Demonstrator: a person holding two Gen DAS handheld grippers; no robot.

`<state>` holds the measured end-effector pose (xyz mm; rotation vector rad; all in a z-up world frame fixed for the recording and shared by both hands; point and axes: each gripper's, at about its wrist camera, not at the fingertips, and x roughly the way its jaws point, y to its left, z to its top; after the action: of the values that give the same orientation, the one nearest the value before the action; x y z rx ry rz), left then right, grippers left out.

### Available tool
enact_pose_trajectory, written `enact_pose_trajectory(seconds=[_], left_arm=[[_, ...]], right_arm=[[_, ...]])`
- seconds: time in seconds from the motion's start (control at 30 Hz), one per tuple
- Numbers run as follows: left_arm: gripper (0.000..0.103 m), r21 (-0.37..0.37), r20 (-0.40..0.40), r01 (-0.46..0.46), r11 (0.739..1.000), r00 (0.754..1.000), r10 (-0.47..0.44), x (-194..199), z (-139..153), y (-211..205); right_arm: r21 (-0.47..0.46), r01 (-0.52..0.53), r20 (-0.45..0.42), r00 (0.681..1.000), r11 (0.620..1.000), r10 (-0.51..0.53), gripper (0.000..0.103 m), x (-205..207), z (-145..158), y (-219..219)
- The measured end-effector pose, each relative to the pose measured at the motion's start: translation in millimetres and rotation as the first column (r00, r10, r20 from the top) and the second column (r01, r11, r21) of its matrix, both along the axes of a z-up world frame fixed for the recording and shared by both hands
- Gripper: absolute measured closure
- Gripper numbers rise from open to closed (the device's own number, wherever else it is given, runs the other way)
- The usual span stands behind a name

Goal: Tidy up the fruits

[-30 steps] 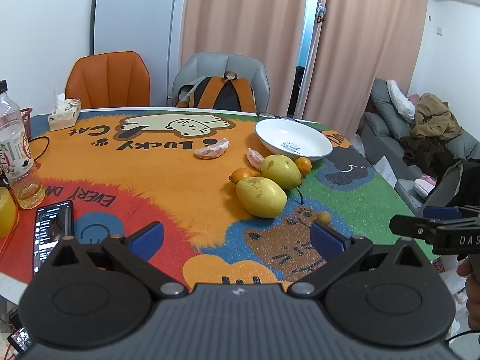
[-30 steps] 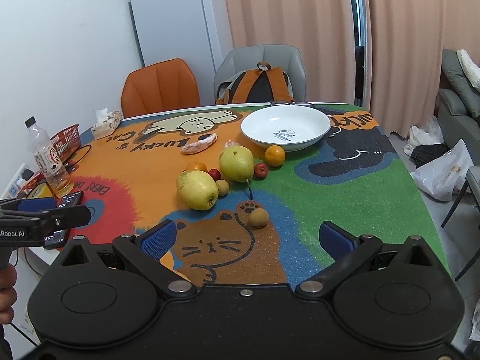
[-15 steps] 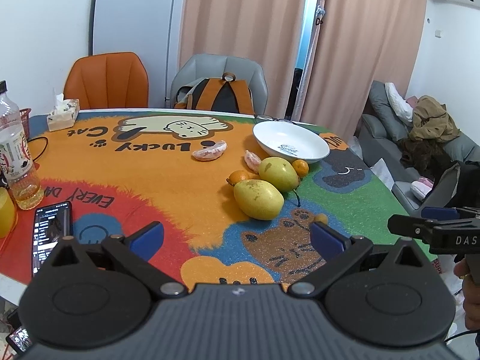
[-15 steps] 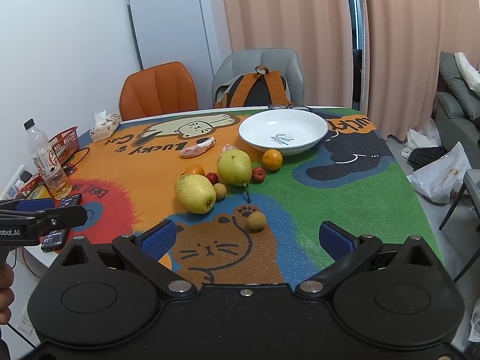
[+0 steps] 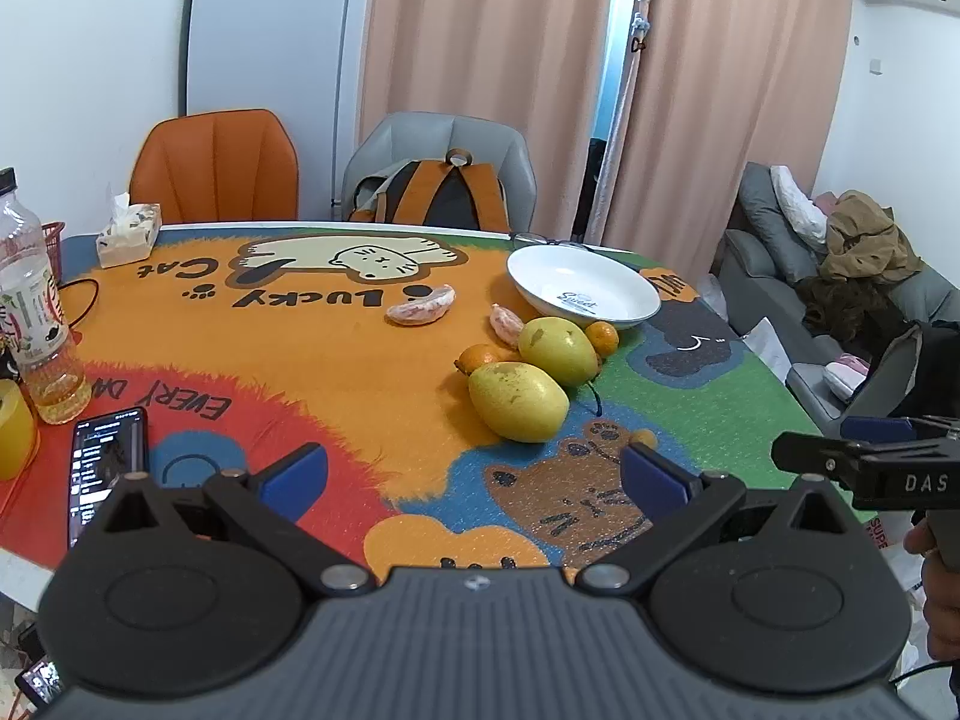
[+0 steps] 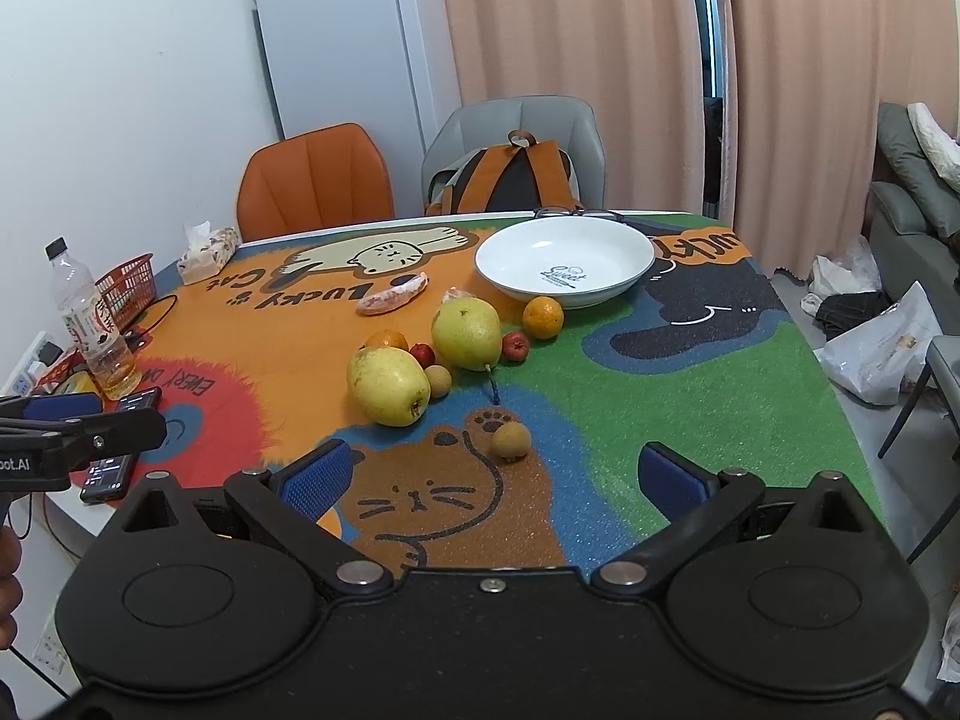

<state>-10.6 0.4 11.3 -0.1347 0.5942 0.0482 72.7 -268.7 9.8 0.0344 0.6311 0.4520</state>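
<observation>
An empty white plate [image 6: 564,261] [image 5: 582,288] sits at the table's far side. In front of it lie two yellow-green pears [image 6: 387,385] [image 6: 467,333] [image 5: 517,401], two small oranges [image 6: 543,317] [image 6: 387,340], two small red fruits [image 6: 515,346], two brown round fruits [image 6: 510,440] and two peeled citrus pieces [image 6: 393,298] [image 5: 420,307]. My left gripper [image 5: 474,474] is open and empty, above the near table edge. My right gripper [image 6: 492,477] is open and empty, just short of the near brown fruit.
A cat-print mat [image 6: 660,390] covers the table. A bottle [image 5: 36,324], phone [image 5: 105,462], tissue box [image 5: 127,234] and red basket [image 6: 123,291] stand at the left. Glasses [image 6: 576,213] lie behind the plate. Two chairs, a backpack [image 6: 510,180] and a sofa [image 5: 810,276] surround it.
Both grippers have drawn back and risen slightly, so the fruits look a little farther away. Nothing on the table has moved.
</observation>
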Motion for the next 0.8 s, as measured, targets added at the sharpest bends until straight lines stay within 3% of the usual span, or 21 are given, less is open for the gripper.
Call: enact_pose_trajectory(seconds=[0.57, 0.8], left_arm=[[0.0, -0.006, -0.006, -0.006, 1.0, 1.0, 0.006, 31.2, -16.2, -3.2], [0.0, -0.05, -0.012, 0.004, 0.999, 1.0, -0.005, 51.7, -29.8, 0.5]], right_arm=[[0.013, 0.011, -0.021, 1.0, 1.0, -0.01, 0.0, 28.5, -22.8, -3.2], [0.018, 0.028, -0.054, 0.998, 0.999, -0.027, 0.0, 48.7, -40.0, -5.3]])
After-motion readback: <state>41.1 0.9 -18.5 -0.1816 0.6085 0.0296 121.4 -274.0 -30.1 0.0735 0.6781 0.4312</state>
